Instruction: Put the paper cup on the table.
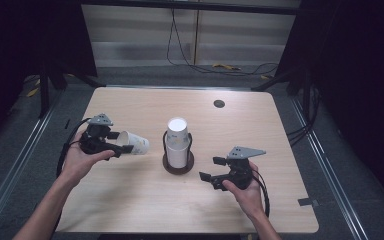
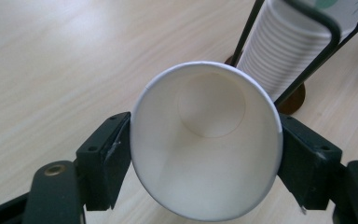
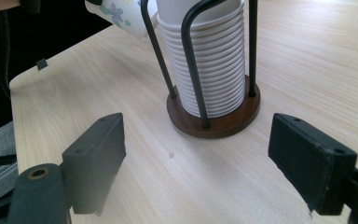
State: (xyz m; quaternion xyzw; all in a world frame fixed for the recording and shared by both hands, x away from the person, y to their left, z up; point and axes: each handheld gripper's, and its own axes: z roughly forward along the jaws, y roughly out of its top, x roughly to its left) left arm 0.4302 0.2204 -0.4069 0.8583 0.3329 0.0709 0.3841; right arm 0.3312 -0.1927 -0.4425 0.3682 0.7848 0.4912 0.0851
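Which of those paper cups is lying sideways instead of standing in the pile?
The lone paper cup clamped by the left gripper. It points sideways, mouth toward that gripper, while the other cups sit nested upside down in the stack inside the wire holder.

- Table [image 1: 130, 200]: light wood, rounded corners, with a round dark grommet [image 1: 219, 104] near its far edge.
- Floor [image 1: 20, 150]: grey, with metal rails along both sides of the table.
- Cables [image 1: 180, 50]: black, hanging down the back wall and trailing across the floor.
- Yellow bits [image 1: 225, 66] on the floor beyond the table.
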